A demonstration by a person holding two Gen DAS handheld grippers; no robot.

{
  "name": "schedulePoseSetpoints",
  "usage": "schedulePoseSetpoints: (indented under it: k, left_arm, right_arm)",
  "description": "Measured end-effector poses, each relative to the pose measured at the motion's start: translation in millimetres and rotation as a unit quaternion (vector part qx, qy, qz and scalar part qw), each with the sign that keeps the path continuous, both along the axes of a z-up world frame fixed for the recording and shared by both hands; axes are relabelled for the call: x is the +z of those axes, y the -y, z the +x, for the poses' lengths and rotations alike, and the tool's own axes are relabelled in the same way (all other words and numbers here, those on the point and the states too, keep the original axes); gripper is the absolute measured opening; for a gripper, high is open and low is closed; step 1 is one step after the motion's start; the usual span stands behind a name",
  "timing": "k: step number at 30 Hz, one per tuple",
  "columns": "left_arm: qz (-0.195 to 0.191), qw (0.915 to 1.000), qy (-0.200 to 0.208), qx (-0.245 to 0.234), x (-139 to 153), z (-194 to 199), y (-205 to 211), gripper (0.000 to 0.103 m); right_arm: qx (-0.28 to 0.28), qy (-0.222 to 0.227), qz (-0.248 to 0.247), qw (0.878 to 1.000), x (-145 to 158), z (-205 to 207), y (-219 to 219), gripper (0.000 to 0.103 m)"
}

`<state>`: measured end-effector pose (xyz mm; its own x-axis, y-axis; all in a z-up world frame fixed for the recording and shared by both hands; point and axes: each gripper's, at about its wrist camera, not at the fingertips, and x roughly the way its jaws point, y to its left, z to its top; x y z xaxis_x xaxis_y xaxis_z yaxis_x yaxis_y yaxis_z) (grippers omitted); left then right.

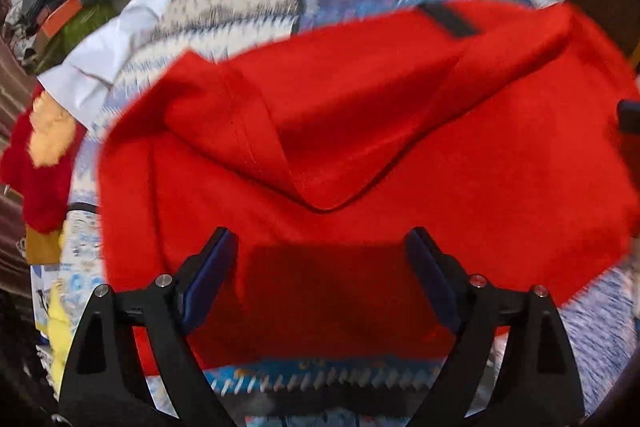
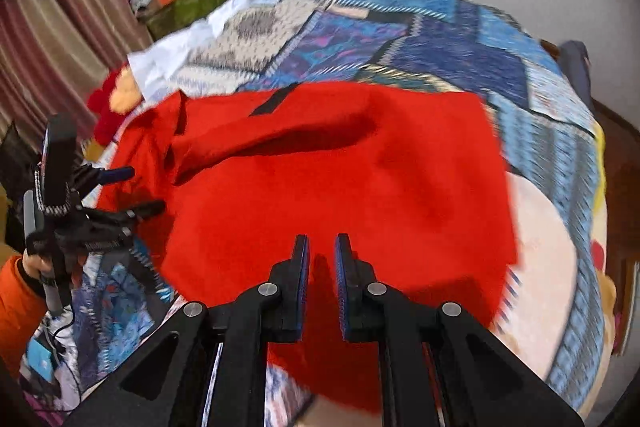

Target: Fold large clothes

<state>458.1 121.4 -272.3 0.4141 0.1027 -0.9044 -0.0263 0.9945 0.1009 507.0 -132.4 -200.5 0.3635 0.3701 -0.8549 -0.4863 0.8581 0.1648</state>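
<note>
The left gripper is pointing steeply down over the red fabric garment, its black, blue-padded fingers standing wide apart with nothing pinched between them. The right gripper is angling down over the same red garment, its fingers drawn close with only a narrow gap, gripping nothing that can be made out. In the right wrist view, a hand in an orange sleeve is holding the left gripper's handle at the garment's left edge.
</note>
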Motion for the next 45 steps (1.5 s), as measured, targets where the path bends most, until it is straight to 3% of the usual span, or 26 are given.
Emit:
schedulePoseSetpoints:
  k: [4, 7, 10, 13, 16, 20, 24, 26, 30, 33, 36, 40, 45]
  left_arm:
    - [0.036, 0.9985, 0.027, 0.032, -0.1, 33.7, -15.5, 0.088]
    - [0.053, 0.9952, 0.059, 0.057, 24.0, 67.9, -36.5, 0.088]
    - [0.034, 0.9903, 0.098, 0.093, 57.6, 87.9, -59.5, 0.088]
    - [0.038, 0.9799, 0.149, 0.127, 98.7, 90.3, -77.4, 0.088]
    - [0.031, 0.9733, 0.187, 0.129, 134.1, 75.4, -87.1, 0.088]
    - [0.022, 0.9772, 0.185, 0.102, 149.2, 51.9, -83.6, 0.088]
    - [0.024, 0.9882, 0.143, 0.048, 132.3, 22.1, -62.5, 0.088]
    - [0.019, 0.9925, 0.118, 0.023, 109.8, 7.3, -46.5, 0.088]
    - [0.021, 0.9974, 0.068, -0.006, 59.0, -7.6, -26.0, 0.088]
    - [0.012, 0.9996, 0.022, 0.009, 17.6, -12.1, -22.5, 0.088]
    - [0.030, 0.9992, 0.014, 0.024, -8.4, -19.4, -18.7, 0.088]
    - [0.077, 0.9967, 0.026, 0.006, -21.3, -27.9, -0.9, 0.088]
    - [0.067, 0.9974, 0.024, 0.014, -22.8, -32.1, -5.9, 0.089]
  right_arm:
    - [0.009, -0.016, -0.040, 0.999, -26.0, 35.3, -31.6, 0.008]
    - [-0.003, -0.013, -0.046, 0.999, -29.4, 66.3, -44.4, 0.008]
    - [-0.034, -0.006, -0.025, 0.999, -15.3, 93.1, -44.0, 0.008]
    - [-0.087, 0.039, 0.004, 0.995, 8.4, 99.6, -32.5, 0.008]
    - [-0.112, 0.071, 0.038, 0.990, 30.2, 90.1, -16.2, 0.008]
    - [-0.081, 0.075, 0.039, 0.993, 46.5, 69.8, -18.8, 0.008]
    - [-0.021, 0.088, -0.014, 0.996, 47.1, 33.3, -36.7, 0.008]
    - [0.008, 0.097, -0.054, 0.994, 38.5, 14.2, -48.9, 0.008]
    - [0.037, 0.092, -0.122, 0.988, 3.1, -11.6, -70.6, 0.008]
    - [0.038, 0.075, -0.170, 0.982, -32.4, -14.9, -78.7, 0.008]
    - [0.031, 0.099, -0.197, 0.975, -53.7, -17.9, -76.4, 0.008]
    - [0.019, 0.114, -0.218, 0.969, -56.5, -21.1, -72.1, 0.008]
    - [-0.007, 0.125, -0.250, 0.960, -58.5, -20.1, -60.7, 0.008]
